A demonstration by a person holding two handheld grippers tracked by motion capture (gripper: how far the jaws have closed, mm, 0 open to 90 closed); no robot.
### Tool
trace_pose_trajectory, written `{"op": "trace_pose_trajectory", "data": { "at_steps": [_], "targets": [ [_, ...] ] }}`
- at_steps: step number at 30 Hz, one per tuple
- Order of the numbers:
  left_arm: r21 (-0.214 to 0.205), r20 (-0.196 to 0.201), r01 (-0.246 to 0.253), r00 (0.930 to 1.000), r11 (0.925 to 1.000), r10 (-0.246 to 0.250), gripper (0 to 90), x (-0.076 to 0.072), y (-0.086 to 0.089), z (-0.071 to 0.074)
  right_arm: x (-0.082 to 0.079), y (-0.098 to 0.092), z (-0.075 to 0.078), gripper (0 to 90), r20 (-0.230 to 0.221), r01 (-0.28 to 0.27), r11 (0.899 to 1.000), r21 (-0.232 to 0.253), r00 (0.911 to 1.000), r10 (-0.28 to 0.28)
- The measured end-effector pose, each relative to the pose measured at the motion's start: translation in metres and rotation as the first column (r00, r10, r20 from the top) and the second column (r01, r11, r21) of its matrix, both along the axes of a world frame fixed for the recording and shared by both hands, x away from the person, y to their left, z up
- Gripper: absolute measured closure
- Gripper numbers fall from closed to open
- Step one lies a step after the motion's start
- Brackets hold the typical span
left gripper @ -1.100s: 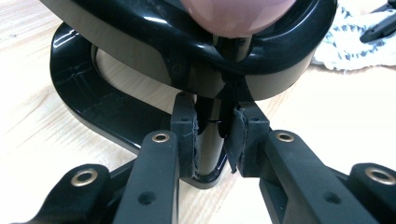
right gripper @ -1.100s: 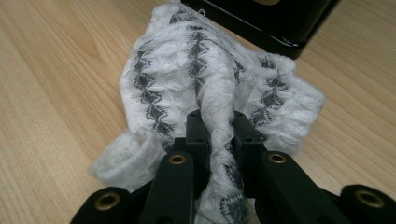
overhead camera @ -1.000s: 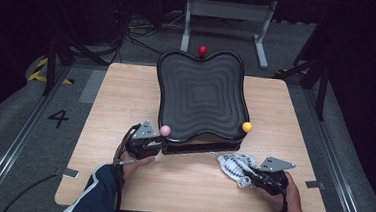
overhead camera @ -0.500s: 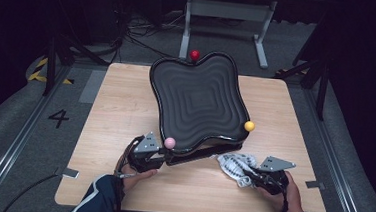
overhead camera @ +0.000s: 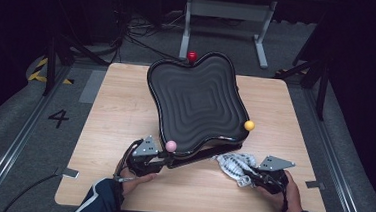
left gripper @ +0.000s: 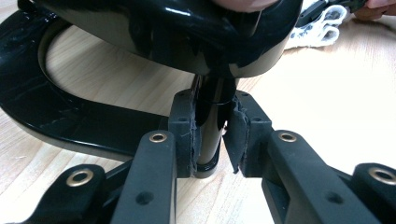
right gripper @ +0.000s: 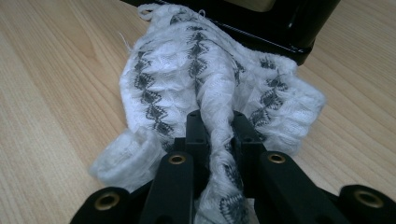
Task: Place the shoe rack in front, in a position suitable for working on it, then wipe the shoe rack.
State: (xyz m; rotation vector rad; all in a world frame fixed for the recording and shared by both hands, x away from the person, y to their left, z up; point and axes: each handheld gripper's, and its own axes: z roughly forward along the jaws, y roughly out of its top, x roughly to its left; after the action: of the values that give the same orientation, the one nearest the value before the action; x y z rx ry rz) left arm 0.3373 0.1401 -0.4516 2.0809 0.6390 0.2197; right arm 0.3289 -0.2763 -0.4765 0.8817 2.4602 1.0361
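Left gripper [overhead camera: 165, 157] sits at the table's 7 o'clock, jaws clamped narrow on the black post [left gripper: 212, 121] under the tilted black wavy tray [overhead camera: 196, 106]. In the left gripper view the post stands upright between the pads, its foot on the wood, with the curved black base [left gripper: 70, 126] sweeping round at 9 o'clock.

Right gripper [overhead camera: 251, 174] is at the table's 5 o'clock, jaws pinched tight on a bunched fold of the white cloth with grey zigzag pattern [right gripper: 205, 88]. The cloth lies on the wooden table [overhead camera: 126, 101], just beside the tray's near right corner; the right gripper view shows the base's black edge [right gripper: 280, 39] right behind it at 12 o'clock, blocking that way.

Around the tray rim: pink ball [overhead camera: 171, 146] at 7 o'clock, directly above the left gripper; yellow ball [overhead camera: 249, 125] at 4 o'clock; red ball [overhead camera: 192, 55] at 12 o'clock. The tray leans with its far edge high.

Off the table: white metal stand [overhead camera: 222, 10] at 12 o'clock, floor marking "4" [overhead camera: 58, 118] at 9 o'clock.
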Motion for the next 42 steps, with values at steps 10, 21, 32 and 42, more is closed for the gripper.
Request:
{"op": "trace_pose_trajectory", "data": {
  "at_steps": [10,21,32,42],
  "targets": [
    [-0.003,0.004,0.01,0.9999,0.9999,-0.01,72.0,0.001,0.0,0.0,0.0,0.0,0.001,80.8,-0.003,-0.002,1.0,-0.002,1.0,0.002],
    [0.011,0.015,0.012,0.9998,0.9999,-0.012,71.2,0.001,-0.003,0.001,-0.007,-0.003,0.017,81.3,0.053,-0.035,0.998,0.049,0.9981,0.032],
    [0.009,0.014,0.011,0.9998,0.9999,-0.011,71.1,0.002,-0.006,0.0,-0.033,0.003,0.055,81.5,0.189,-0.104,0.986,0.129,0.9788,0.078],
    [0.018,0.001,-0.002,1.0,0.9998,0.002,71.2,0.001,-0.007,-0.003,-0.023,0.03,0.098,81.5,0.339,-0.124,0.979,0.159,0.9385,0.064]
  ]
}}
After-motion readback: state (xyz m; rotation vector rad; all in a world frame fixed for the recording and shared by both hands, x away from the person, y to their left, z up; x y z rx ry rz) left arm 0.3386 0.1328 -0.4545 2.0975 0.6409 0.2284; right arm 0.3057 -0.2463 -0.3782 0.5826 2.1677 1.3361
